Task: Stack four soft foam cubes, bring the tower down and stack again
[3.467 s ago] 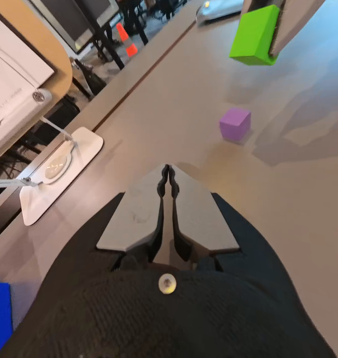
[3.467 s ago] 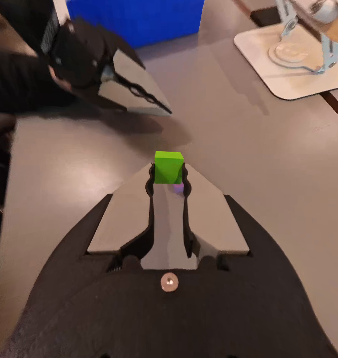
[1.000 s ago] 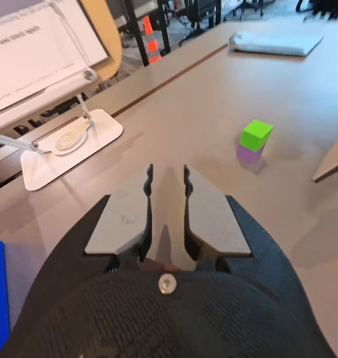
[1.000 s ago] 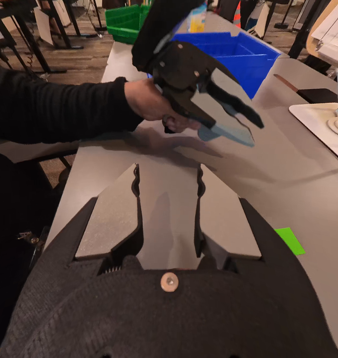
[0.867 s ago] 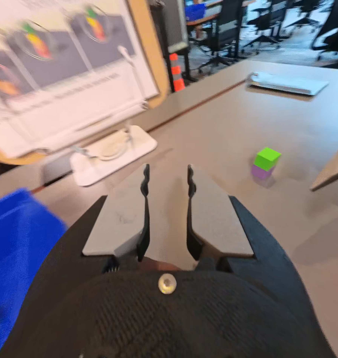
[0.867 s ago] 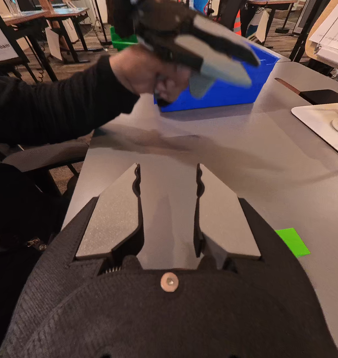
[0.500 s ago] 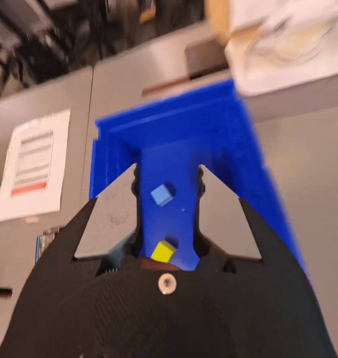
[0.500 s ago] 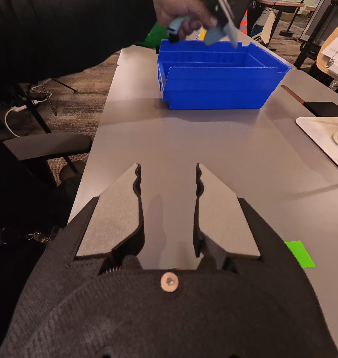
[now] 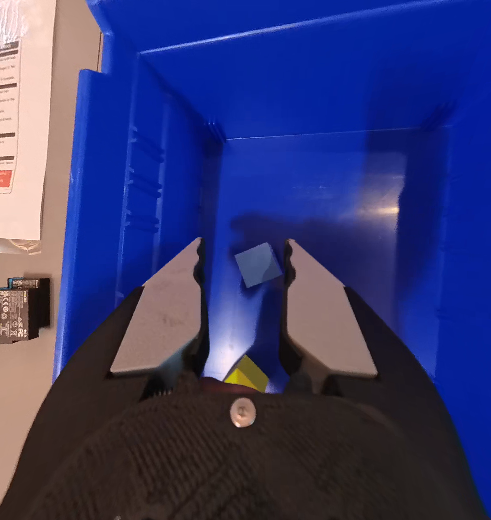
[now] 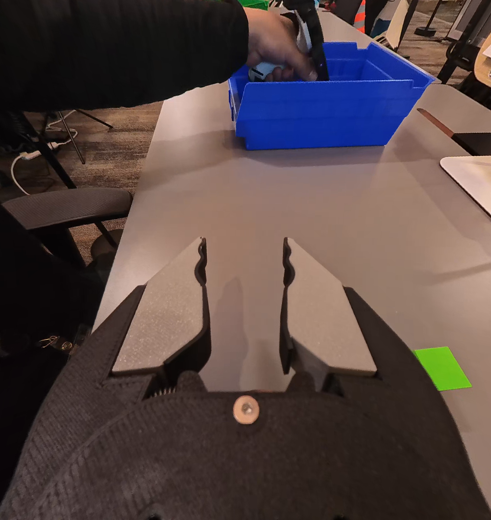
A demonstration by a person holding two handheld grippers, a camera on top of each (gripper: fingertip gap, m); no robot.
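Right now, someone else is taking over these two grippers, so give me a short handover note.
Left gripper: open, empty, reaching down into the blue bin with the blue cube between its fingertips.
Right gripper: open, empty, hovering over the grey table.
Yellow cube also lies in the bin, close under the left gripper.
Done: nothing shown stacked in these views.
Left: pick the blue cube, then the yellow, and build the tower.

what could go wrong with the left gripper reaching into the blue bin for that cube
1. The light blue cube lies turned at an angle between the open fingers of the left gripper, so closing may catch its corners and the soft foam could twist or slip out.
2. The yellow cube sits close under the gripper body and might get bumped.
3. The blue bin has tall walls; the left finger is near one and could knock it.
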